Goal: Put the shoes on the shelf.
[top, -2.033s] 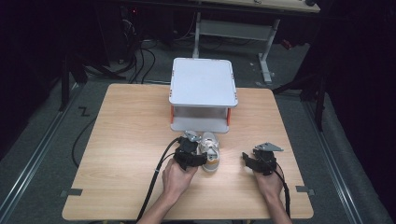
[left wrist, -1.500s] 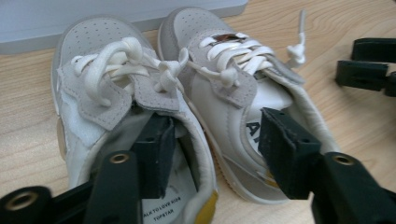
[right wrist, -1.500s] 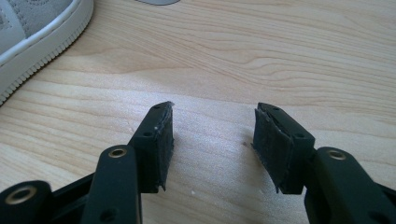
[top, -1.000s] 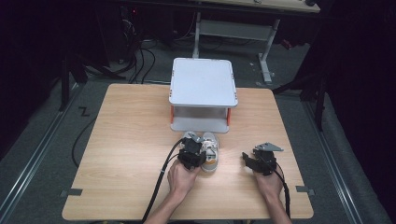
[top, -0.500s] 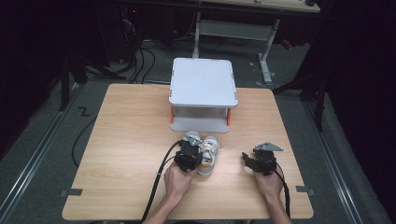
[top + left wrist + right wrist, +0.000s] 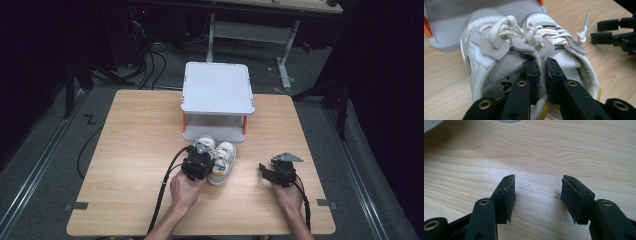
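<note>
Seen from above, a pair of small white shoes (image 6: 218, 159) sits on the wooden table (image 6: 130, 150) just in front of a grey two-tier stand (image 6: 216, 92), the left gripper (image 6: 199, 161) over their heels and the right gripper (image 6: 276, 172) well apart to the side. In the left gripper view, the jaws are pinched together on the shoes' (image 6: 529, 50) two touching inner collars, one jaw inside each shoe. In the right gripper view, the jaws stand wide apart and hold nothing over bare wood.
</note>
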A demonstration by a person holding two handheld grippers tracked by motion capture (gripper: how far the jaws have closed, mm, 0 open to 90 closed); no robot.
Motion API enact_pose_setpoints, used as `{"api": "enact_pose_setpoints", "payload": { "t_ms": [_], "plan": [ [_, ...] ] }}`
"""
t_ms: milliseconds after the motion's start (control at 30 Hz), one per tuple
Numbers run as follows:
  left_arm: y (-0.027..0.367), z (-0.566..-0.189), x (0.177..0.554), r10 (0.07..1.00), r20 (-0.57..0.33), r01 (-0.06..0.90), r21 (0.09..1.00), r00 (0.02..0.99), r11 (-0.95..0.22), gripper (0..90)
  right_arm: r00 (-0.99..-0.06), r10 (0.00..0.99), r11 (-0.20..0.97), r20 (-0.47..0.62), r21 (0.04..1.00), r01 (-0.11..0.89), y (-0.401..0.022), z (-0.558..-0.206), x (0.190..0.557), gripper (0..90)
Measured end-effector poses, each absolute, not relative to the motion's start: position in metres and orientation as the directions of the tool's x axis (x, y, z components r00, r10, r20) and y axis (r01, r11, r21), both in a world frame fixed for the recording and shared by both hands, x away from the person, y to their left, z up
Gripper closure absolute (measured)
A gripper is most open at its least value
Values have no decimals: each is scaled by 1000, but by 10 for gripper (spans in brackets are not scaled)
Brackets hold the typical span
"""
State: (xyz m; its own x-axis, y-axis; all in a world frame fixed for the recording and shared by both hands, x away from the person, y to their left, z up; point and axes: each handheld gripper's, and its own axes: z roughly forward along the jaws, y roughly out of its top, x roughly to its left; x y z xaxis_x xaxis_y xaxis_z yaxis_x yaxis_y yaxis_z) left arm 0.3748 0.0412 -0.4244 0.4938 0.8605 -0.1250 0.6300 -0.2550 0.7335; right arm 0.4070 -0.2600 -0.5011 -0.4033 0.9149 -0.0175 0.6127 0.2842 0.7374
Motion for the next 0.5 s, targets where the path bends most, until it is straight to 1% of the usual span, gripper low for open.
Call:
{"api": "enact_pose_setpoints", "payload": {
  "t_ms": [133,267,367,433,500],
  "plan": [
    [42,-420,383,857,-123,622,740,500,-257,823,-399,917,285,-23,738,612,-261,-500,407,501],
    [43,-420,391,860,-116,622,738,497,-260,823,-419,908,283,-15,759,587,-260,-496,405,522],
    [43,-421,398,861,-107,622,735,498,-269,823,-438,899,267,-5,798,540,-260,-489,402,549],
    [43,-422,402,863,-108,622,738,494,-263,823,-444,896,264,7,796,545,-259,-483,402,560],
    [43,-422,405,864,-107,621,739,492,-262,823,-472,882,271,19,797,540,-257,-477,405,579]
  ]
}}
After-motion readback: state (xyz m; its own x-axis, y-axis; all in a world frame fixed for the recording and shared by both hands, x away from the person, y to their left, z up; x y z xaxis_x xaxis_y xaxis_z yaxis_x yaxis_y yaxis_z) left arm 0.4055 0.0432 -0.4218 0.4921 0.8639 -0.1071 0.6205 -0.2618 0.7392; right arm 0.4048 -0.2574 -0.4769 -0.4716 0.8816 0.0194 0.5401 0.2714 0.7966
